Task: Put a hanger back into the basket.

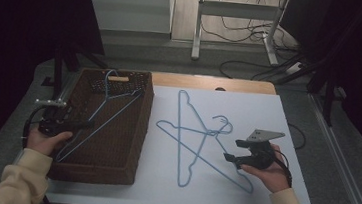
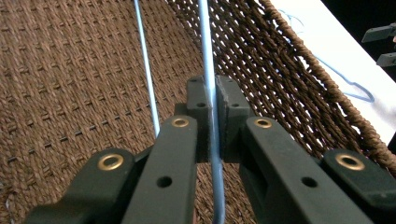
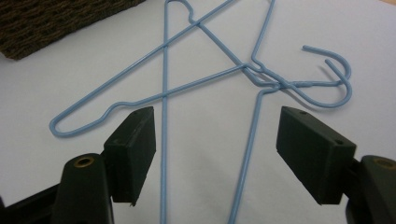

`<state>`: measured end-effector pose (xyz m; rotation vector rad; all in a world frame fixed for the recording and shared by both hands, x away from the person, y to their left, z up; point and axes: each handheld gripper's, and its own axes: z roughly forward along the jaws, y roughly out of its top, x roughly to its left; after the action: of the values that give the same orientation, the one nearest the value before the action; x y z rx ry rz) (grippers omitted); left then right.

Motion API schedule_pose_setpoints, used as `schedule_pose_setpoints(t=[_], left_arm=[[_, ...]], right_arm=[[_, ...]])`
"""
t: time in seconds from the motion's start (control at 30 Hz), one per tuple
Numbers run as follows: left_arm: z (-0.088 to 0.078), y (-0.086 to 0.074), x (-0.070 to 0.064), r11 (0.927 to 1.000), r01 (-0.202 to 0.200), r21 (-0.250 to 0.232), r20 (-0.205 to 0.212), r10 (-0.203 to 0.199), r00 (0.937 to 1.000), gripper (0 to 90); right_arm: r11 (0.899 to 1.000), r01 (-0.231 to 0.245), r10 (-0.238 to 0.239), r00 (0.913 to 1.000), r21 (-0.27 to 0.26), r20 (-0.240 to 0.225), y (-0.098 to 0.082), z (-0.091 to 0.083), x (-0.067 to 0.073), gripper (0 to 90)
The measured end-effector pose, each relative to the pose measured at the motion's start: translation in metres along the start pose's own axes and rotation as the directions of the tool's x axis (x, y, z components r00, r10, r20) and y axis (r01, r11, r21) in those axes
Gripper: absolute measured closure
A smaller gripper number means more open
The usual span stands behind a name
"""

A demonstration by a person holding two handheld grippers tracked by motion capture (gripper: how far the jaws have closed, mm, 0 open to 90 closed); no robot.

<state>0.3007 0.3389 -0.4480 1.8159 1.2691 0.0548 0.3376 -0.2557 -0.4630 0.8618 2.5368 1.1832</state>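
Blue wire hanger [image 2: 208,60] between clamped fingers [image 2: 198,100]

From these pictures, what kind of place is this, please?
Probably a lab or workshop set up for recording, not a home. A white table holds blue wire hangers and a woven basket, dark curtains hang at both sides, and loose cables lie on the floor behind.

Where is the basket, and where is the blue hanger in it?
basket [image 1: 112,168], high view, on its near woven wall.
blue hanger [image 1: 101,117], high view, on its long wire side.
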Motion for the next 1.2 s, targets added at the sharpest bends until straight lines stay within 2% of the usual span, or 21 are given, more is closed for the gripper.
schedule_pose_setpoints(t=[0.13,0.2,0.27,0.3,0.33,0.37,0.4,0.5,0.6,0.63,0.67,0.7,0.73,0.77,0.83,0.87,0.93,0.97,1.03,1.13,1.2], left_arm=[[0.001,0.0,0.002,1.0,0.008,0.005,-0.005,-0.008,1.0,85.3],[0.002,0.0,0.006,0.9994,0.033,0.005,-0.009,-0.033,0.9994,85.5],[0.002,0.0,0.008,0.9992,0.04,0.009,-0.016,-0.04,0.9991,85.4],[0.003,0.0,0.012,0.9979,0.062,0.018,-0.037,-0.061,0.9974,85.2],[0.003,0.0,0.012,0.9979,0.062,0.018,-0.037,-0.061,0.9974,84.5],[0.004,0.0,0.014,0.9974,0.07,0.021,-0.066,-0.068,0.9955,82.8],[0.005,0.0,0.016,0.9976,0.065,0.023,-0.12,-0.062,0.9908,81.1],[0.005,0.0,0.017,0.9976,0.068,0.014,-0.183,-0.065,0.9809,68.9],[0.004,0.0,0.014,0.9987,0.05,0.009,-0.201,-0.048,0.9785,61.1],[0.004,0.001,0.01,0.9995,0.031,0.006,-0.225,-0.029,0.974,58.6],[0.004,0.001,0.01,0.9995,0.031,0.006,-0.225,-0.029,0.974,55.3],[0.003,0.002,0.004,0.9999,0.009,0.006,-0.265,-0.007,0.9641,52.2],[0.002,0.003,0.001,1.0,-0.001,0.0,-0.274,0.001,0.9617,50.5],[0.002,0.003,0.001,1.0,-0.001,0.0,-0.274,0.001,0.9617,48.9],[-0.002,0.005,-0.007,0.9995,-0.028,-0.016,-0.279,0.022,0.9601,46.4],[-0.006,0.007,-0.017,0.9982,-0.05,-0.034,-0.266,0.039,0.9631,39.7],[-0.01,0.009,-0.028,0.9954,-0.079,-0.053,-0.243,0.064,0.9679,35.2],[-0.01,0.009,-0.028,0.9954,-0.079,-0.053,-0.243,0.064,0.9679,33.6],[-0.013,0.012,-0.043,0.9921,-0.104,-0.069,-0.211,0.088,0.9736,31.2],[-0.014,0.012,-0.059,0.9877,-0.131,-0.086,-0.173,0.115,0.9782,28.1],[-0.011,0.011,-0.074,0.9835,-0.159,-0.087,-0.13,0.147,0.9806,28.0]], right_arm=[[1.0,0.001,-0.001,1.0,0.002,-0.001,0.0,0.0,0.0,28.6],[1.0,0.002,-0.002,1.0,0.004,-0.001,0.0,0.0,0.0,28.6],[1.0,0.003,-0.003,1.0,0.004,-0.001,0.0,0.0,0.0,28.6],[1.0,0.003,-0.003,1.0,0.004,-0.001,0.0,0.0,0.0,28.6],[1.0,0.003,-0.003,1.0,0.004,-0.001,0.0,0.0,0.0,28.6],[1.0,0.003,-0.003,1.0,0.006,-0.001,0.0,0.0,0.0,28.5],[1.0,0.004,-0.004,1.0,0.007,-0.001,0.0,0.0,0.0,28.6],[1.0,0.006,-0.006,1.0,0.009,-0.001,0.0,0.0,0.001,28.5],[1.0,0.008,-0.008,1.0,0.01,-0.003,0.0,0.001,0.001,28.4],[1.0,0.008,-0.008,1.0,0.011,-0.003,0.0,0.001,0.001,28.4],[1.0,0.008,-0.008,1.0,0.011,-0.003,0.0,0.001,0.001,28.4],[1.0,0.007,-0.007,1.0,0.014,-0.003,0.0,0.001,0.001,28.4],[1.0,0.009,-0.009,1.0,0.014,-0.003,0.0,0.002,0.001,28.3],[1.0,0.01,-0.01,0.9999,0.015,-0.003,0.0,0.002,0.001,28.3],[1.0,0.011,-0.011,0.9999,0.015,-0.003,0.0,0.002,0.001,28.3],[1.0,0.012,-0.012,0.9999,0.017,-0.002,0.0,0.002,0.002,28.2],[1.0,0.01,-0.01,0.9999,0.018,-0.001,0.0,0.002,0.002,28.0],[1.0,0.01,-0.01,0.9999,0.018,-0.001,0.0,0.002,0.002,28.0],[1.0,0.009,-0.008,1.0,0.015,-0.002,0.001,0.002,0.002,27.8],[1.0,0.007,-0.007,1.0,0.012,-0.002,0.001,0.002,0.003,27.4],[1.0,0.001,-0.001,1.0,0.012,-0.001,0.0,0.001,0.002,27.4]])
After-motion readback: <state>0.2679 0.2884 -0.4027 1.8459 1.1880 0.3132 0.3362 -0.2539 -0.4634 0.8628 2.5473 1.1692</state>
